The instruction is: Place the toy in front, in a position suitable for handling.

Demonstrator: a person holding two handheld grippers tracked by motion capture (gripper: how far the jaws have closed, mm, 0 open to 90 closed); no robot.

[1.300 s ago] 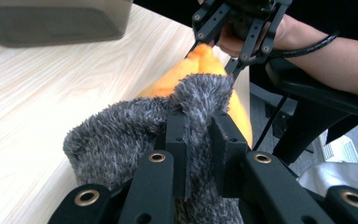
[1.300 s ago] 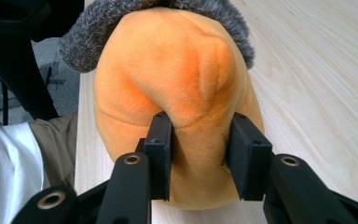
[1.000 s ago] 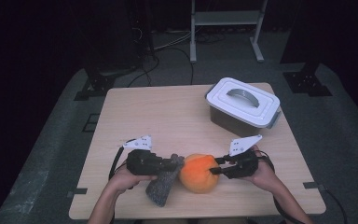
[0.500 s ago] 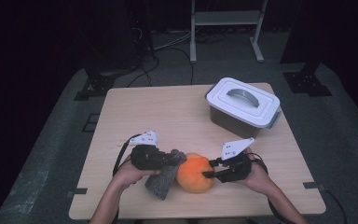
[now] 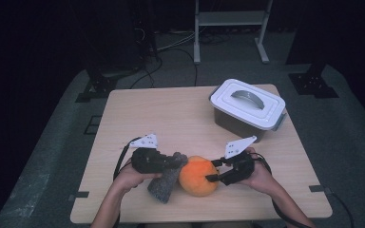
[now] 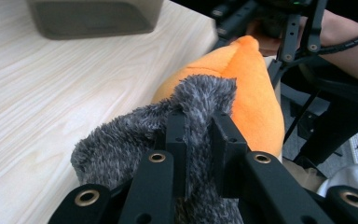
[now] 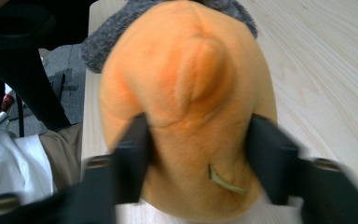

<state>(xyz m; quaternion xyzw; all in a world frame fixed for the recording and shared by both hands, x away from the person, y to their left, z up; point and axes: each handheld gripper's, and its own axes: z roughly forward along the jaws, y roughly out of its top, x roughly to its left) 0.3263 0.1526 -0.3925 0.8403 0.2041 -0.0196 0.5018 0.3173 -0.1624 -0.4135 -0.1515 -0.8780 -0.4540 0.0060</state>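
A round orange plush point(image 5: 197, 175) lies near the table's front edge, with a grey furry piece point(image 5: 164, 185) attached at its left. My left gripper point(image 5: 178, 161) is shut on a tuft of that grey fur point(image 6: 130, 144); in the left gripper view the tuft is pinched between the jaws point(image 6: 198, 126), with the orange plush point(image 6: 256, 93) just behind. My right gripper point(image 5: 211, 173) comes in from the right. Its jaws have just been opening and stand on either side of the orange plush point(image 7: 191, 93), which fills the gap between them point(image 7: 196, 154).
A grey box with a white handled lid point(image 5: 247, 107) stands closed at the table's back right. The wooden table point(image 5: 171, 114) is bare in its middle and left. Both forearms come in over the front edge.
The right gripper has slid left, closer onto the orange plush, and its jaws stand wider. The left gripper keeps its hold on the grey fur.
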